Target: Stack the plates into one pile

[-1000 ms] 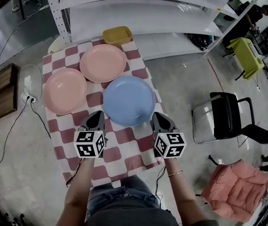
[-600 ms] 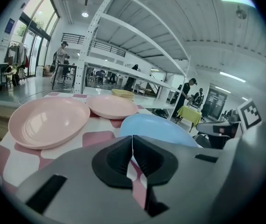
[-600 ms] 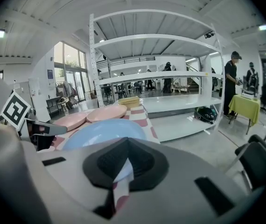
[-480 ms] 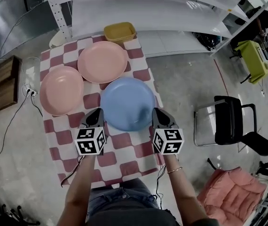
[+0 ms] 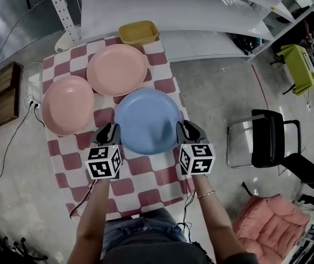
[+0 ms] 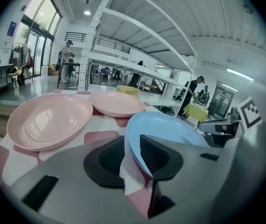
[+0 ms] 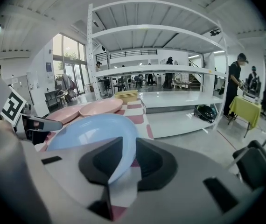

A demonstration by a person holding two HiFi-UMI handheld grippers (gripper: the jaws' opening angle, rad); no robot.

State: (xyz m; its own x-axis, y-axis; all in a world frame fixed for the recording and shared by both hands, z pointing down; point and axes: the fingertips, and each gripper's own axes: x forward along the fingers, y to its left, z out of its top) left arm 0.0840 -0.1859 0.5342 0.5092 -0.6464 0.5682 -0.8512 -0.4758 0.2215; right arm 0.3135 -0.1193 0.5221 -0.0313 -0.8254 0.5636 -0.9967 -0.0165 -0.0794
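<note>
A blue plate (image 5: pixel 147 120) lies on the checkered table (image 5: pixel 146 172), nearest to me. Two pink plates (image 5: pixel 68 103) (image 5: pixel 117 69) lie behind it at the left and the far middle. My left gripper (image 5: pixel 109 130) is at the blue plate's left rim and my right gripper (image 5: pixel 185 126) at its right rim. In the left gripper view the jaws (image 6: pixel 130 146) are opening and straddle the blue rim (image 6: pixel 170 129), with a gap beside it. The right gripper (image 7: pixel 128 153) is opening too, with the plate's edge (image 7: pixel 91 129) between its pads.
A yellow container (image 5: pixel 138 33) sits at the table's far edge, in front of white shelving (image 5: pixel 173 10). A black chair (image 5: pixel 270 136) and a pink cushion (image 5: pixel 275 216) stand on the floor at the right. A cable runs along the floor at the left.
Both grippers have moved forward from the blue plate's near corners to its left and right rims. The plates have not moved.
</note>
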